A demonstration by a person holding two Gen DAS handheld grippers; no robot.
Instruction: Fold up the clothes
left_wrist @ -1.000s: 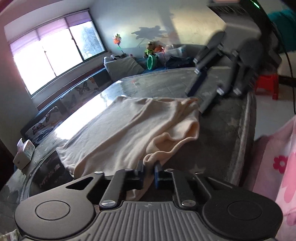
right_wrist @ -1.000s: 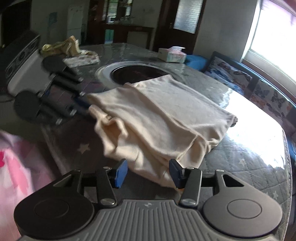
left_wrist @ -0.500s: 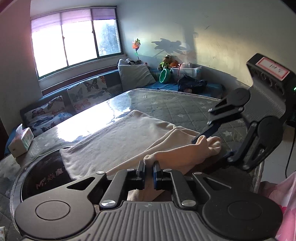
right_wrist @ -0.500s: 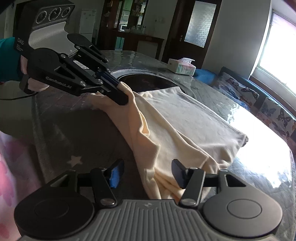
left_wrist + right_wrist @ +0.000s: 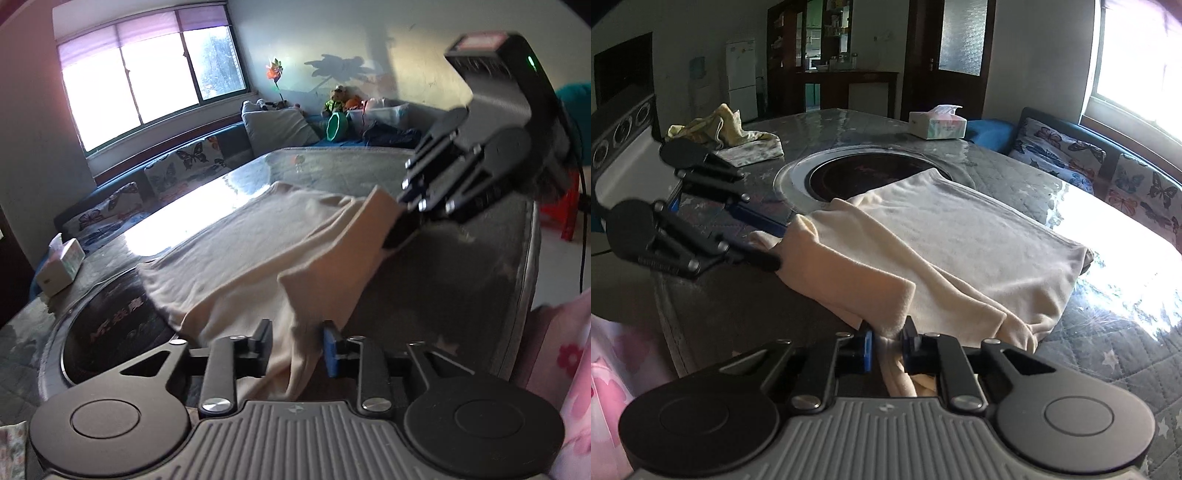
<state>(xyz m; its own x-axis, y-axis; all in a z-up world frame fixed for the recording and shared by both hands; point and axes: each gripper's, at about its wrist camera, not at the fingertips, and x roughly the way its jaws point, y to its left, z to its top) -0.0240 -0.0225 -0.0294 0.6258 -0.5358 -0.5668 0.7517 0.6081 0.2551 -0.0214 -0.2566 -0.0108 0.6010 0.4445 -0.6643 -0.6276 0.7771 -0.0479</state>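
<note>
A cream garment (image 5: 236, 251) lies on the grey quilted table, also in the right wrist view (image 5: 960, 236). My left gripper (image 5: 295, 341) has its jaws parted, with the near fold of the garment hanging loosely between them. It shows in the right wrist view (image 5: 775, 243) at the garment's left end. My right gripper (image 5: 888, 345) is shut on the garment's other end and holds it. In the left wrist view it (image 5: 399, 229) grips the fold's far right corner. The fold is stretched between the two grippers, raised over the flat part.
A round black hotplate (image 5: 857, 177) is set in the table (image 5: 1108, 354) beside the garment. A tissue box (image 5: 936, 123) and crumpled yellow cloths (image 5: 720, 129) lie beyond it. A butterfly-print sofa (image 5: 177, 173) runs under the window. The table edge (image 5: 524, 288) is close on the right.
My right gripper has shut on the garment's end. My left gripper's jaws have parted around the fold they were pinching. The fold has been drawn out between the grippers.
</note>
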